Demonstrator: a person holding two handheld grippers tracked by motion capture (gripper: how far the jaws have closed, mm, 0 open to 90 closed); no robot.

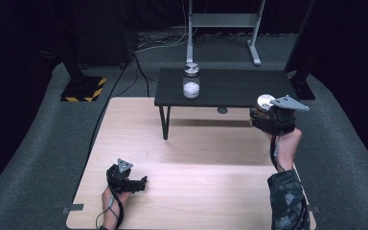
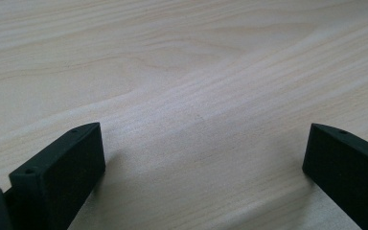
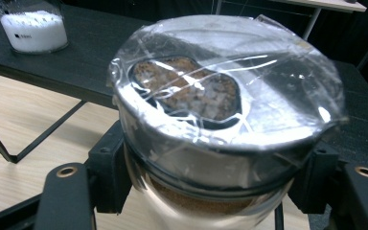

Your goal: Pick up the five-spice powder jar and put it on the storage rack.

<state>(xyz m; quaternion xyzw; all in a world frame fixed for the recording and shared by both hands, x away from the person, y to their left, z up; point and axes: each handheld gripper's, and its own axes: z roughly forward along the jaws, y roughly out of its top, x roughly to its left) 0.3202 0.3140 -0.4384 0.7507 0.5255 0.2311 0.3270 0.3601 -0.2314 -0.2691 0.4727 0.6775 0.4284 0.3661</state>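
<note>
1. My right gripper (image 3: 206,191) is clamped on the jar (image 3: 220,139) of brown powder, held beside the black shelf's (image 1: 230,88) right end.
2. I judge it glass: rigid, slick, fragile, moderately heavy; film-wrapped lid. Grip the body below the lid.
3. My left gripper (image 2: 201,167) rests agape on the tabletop (image 1: 191,158).

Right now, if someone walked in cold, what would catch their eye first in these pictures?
Probably the jar of brown powder, its metal lid sealed under shiny plastic film, clamped in the right gripper at the near right corner of the black shelf. Next, the jar of white powder standing on that shelf's left part, and the left gripper resting open on the wooden table.
</note>
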